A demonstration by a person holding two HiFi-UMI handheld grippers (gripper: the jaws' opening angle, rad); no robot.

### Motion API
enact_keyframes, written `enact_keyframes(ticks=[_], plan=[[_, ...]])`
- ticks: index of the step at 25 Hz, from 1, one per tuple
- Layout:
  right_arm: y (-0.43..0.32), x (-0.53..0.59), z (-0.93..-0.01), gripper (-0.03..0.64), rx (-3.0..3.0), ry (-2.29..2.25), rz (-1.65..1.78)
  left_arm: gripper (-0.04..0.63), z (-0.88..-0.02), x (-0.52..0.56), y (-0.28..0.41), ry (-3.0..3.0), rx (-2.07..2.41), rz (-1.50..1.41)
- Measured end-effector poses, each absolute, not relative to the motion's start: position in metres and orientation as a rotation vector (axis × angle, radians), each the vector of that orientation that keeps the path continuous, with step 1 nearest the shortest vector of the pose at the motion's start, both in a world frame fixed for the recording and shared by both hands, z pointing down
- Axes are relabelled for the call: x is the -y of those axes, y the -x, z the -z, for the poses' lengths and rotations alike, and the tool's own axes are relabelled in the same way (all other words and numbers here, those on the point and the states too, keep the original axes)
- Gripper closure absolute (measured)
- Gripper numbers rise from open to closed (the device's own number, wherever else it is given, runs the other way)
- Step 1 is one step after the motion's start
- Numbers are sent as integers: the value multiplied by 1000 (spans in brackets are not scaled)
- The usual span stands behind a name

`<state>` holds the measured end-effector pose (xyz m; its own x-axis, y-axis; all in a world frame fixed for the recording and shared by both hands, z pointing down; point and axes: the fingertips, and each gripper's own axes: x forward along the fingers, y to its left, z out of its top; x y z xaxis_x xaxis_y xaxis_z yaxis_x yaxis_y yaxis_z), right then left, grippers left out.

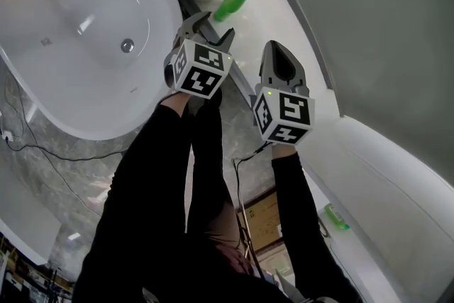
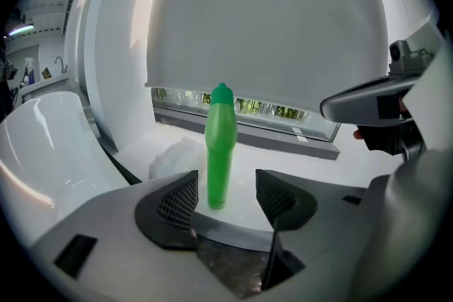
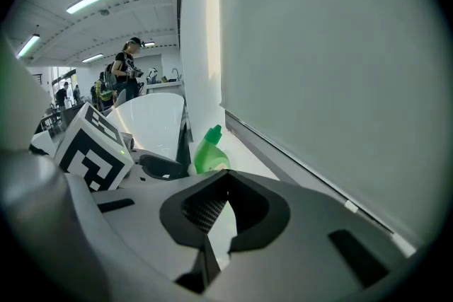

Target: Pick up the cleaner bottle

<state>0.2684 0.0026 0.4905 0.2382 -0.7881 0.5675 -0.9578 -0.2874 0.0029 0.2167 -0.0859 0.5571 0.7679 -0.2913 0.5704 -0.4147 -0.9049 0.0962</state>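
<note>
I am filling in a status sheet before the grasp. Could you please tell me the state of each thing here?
cleaner bottle: upright on the ledge, cap on, not held.
left gripper: open, pointing at the bottle, not touching it.
right gripper: shut, holding nothing.
bathtub: empty.
window blind: lowered almost fully, with a gap at the bottom.

The left hand-held gripper (image 1: 216,25) points at the green cleaner bottle (image 1: 234,2).

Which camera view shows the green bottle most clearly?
The left gripper view: the green bottle stands whole and upright, centred. The head view shows it small, from above; the right gripper view shows only its top part.
</note>
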Motion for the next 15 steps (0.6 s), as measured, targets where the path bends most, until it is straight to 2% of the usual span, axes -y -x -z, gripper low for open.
enact_keyframes(ticks=[15], plan=[[-297,6,-542,615,1596,-2164,-769,325,-608,109,-243,-2698,620,-855]])
